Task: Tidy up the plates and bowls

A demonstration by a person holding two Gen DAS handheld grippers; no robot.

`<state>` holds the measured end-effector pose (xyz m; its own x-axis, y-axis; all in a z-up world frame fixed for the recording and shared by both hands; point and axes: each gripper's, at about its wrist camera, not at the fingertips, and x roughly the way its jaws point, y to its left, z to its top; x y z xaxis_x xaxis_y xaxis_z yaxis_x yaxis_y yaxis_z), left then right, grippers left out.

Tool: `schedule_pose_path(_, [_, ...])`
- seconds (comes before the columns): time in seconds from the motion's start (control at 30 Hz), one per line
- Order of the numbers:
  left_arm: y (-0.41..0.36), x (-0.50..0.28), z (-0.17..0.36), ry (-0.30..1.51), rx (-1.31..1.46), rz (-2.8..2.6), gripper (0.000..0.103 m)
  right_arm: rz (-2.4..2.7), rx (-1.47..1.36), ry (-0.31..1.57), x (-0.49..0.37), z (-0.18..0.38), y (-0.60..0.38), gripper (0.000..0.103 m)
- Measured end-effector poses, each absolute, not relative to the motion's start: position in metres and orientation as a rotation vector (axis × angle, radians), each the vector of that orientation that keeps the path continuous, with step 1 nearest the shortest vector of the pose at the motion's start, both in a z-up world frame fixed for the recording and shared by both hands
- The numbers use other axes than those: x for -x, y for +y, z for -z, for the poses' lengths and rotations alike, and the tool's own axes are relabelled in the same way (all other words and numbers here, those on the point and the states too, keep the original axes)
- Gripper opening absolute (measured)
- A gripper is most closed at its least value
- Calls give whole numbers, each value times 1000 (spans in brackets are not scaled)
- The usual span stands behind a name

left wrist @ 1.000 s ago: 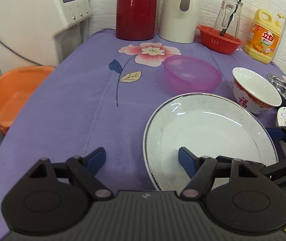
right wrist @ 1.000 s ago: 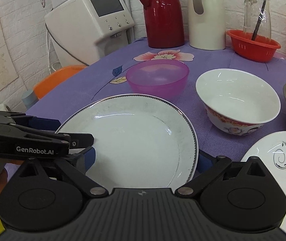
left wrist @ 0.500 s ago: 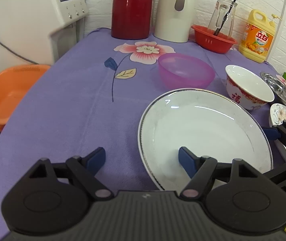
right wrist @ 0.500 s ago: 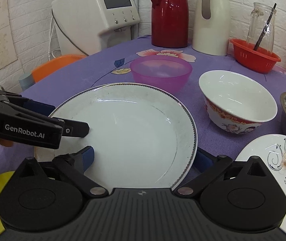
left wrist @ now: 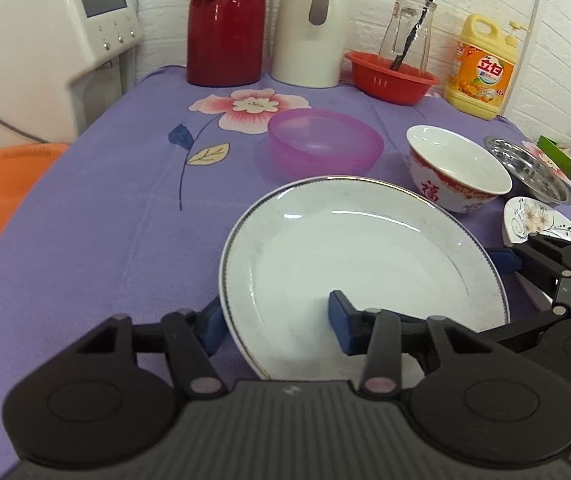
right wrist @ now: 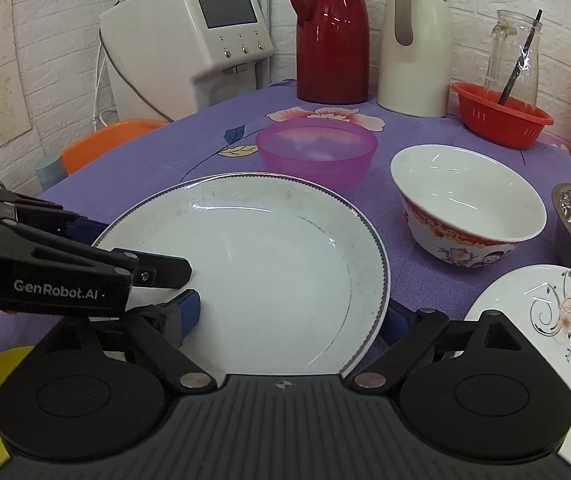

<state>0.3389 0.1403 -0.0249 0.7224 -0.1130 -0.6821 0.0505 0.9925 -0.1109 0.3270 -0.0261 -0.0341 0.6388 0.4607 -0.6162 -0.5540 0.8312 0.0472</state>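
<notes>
A large white plate [left wrist: 361, 256] with a thin dark rim is held between both grippers above the purple tablecloth; it also shows in the right wrist view [right wrist: 257, 268]. My left gripper [left wrist: 277, 320] straddles its left rim, one finger under and one over. My right gripper [right wrist: 293, 316] straddles its right rim the same way. Behind it stand a pink plastic bowl [left wrist: 325, 146], a white and red ceramic bowl [left wrist: 457, 168], a steel bowl [left wrist: 529, 168] and a small flowered plate [right wrist: 541, 320].
At the back stand a red thermos [left wrist: 225, 20], a cream thermos [left wrist: 309, 24], a red basket [left wrist: 391, 76] with a glass jug, and a yellow detergent bottle [left wrist: 481, 68]. A white appliance [left wrist: 45, 40] and an orange chair [left wrist: 1, 192] are left of the table.
Both grippers have closed in on the plate's rims. The plate's near side has risen and both views have tilted up and moved closer to the back wall.
</notes>
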Motion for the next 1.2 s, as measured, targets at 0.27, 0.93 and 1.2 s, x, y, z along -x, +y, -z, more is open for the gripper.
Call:
schedule_pose_path(0.27, [137,-342,14,749,94,90,40,-547,115,632,-325,25,-33,103])
schedule_pose_path(0.93, [133,-264,-21,658,86,65,40,-579,110,544,-254,-7,-38,103])
schedule_pose_path(1.2, [119,-194,-8,676,92,73,41,-563,99,565,-179,1,-45,103])
